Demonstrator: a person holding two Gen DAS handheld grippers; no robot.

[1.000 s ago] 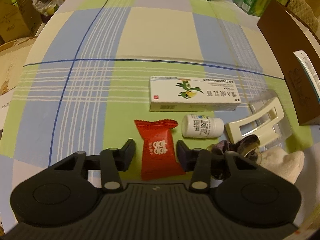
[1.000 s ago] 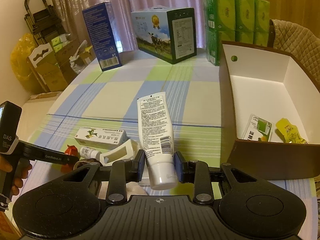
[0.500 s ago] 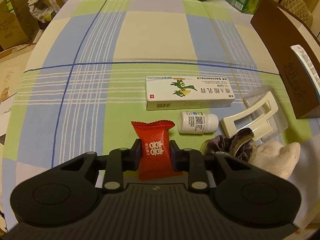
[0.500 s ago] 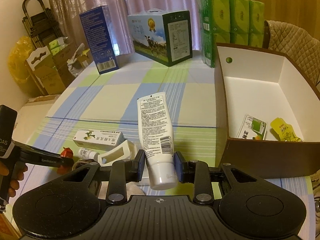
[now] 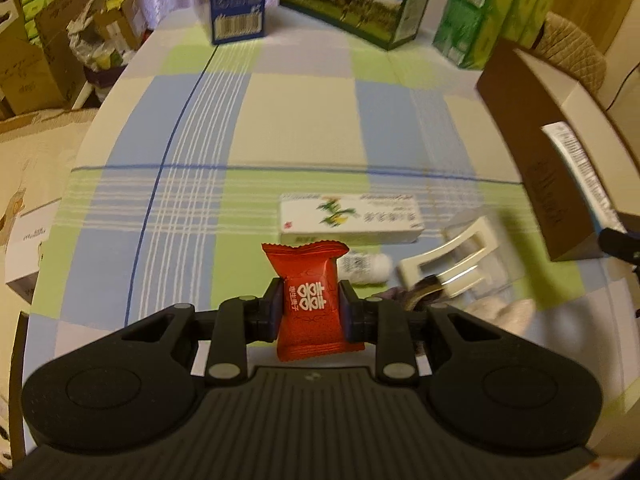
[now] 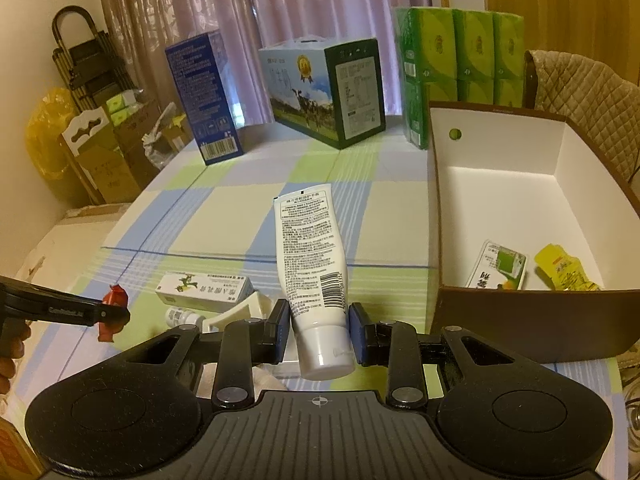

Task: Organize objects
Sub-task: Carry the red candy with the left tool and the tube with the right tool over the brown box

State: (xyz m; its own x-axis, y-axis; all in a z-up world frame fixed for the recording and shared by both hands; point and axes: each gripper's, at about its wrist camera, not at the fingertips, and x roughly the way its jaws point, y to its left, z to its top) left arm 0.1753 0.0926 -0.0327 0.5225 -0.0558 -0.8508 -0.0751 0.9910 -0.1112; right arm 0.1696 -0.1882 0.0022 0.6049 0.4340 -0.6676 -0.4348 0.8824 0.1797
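Checked tablecloth (image 5: pixel 304 120), sorting half done.
Left gripper (image 5: pixel 311 311) clamped candy (image 5: pixel 310 300), right gripper (image 6: pixel 319 330) clamped tube (image 6: pixel 310 264); box (image 6: pixel 532 320) held two packets, carton (image 5: pixel 350 219) and bottle (image 5: pixel 366 267) left.

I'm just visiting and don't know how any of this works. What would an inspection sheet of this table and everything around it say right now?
Surface: checked tablecloth in blue, green and cream.
Job's things: red snack packet and white tube, both held; brown box with two packets inside; medicine carton, small white bottle, cream plastic clip and white cloth on the table.
Clutter: blue carton, milk case, green tissue packs at the far edge.
Grippers: left gripper shut on the packet; right gripper shut on the tube.
Cables: nothing seen.
Surroundings: curtains, cardboard boxes, quilted chair.
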